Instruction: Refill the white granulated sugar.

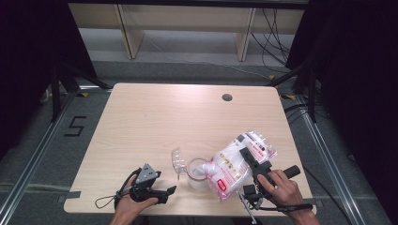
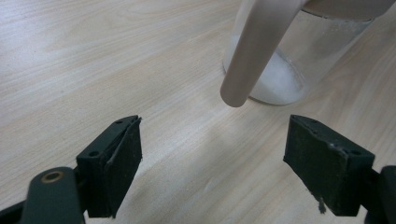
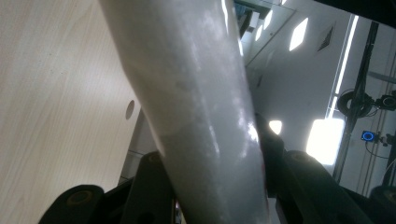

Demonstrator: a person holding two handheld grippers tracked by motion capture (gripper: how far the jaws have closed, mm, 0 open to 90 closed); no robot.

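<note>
The bag (image 1: 237, 164) of white grains hangs tilted over the cup (image 1: 197, 172), near the front edge of the table (image 1: 155, 117), right of centre. My right claw (image 1: 245, 153) is clamped on the bag: in the right gripper view the pale plastic (image 3: 196, 93) runs up between my two black jaws, which press it from both sides. In the high view the bag's lower end dips toward the cup's rim and its printed upper end, with red marks, points up and away to the right. My right hand (image 1: 281, 190) grips the handle behind it, close to the table's front right corner.

The cup is clear, stands upright and has a thin layer of white grains (image 2: 275, 84) on its bottom, seen through the wall in the left gripper view. A beige handle (image 2: 257, 51) slants down across the cup in that view, its round end just above the wood. A clear scoop (image 1: 178, 161) is just left of the cup in the high view; I cannot tell whether they touch.

My left claw (image 1: 169, 192) is wide apart and grips nothing. It rests low over the table to the left of the cup, jaws pointing at it, bare wood between them. My left hand (image 1: 129, 206) is at the front edge.
</note>
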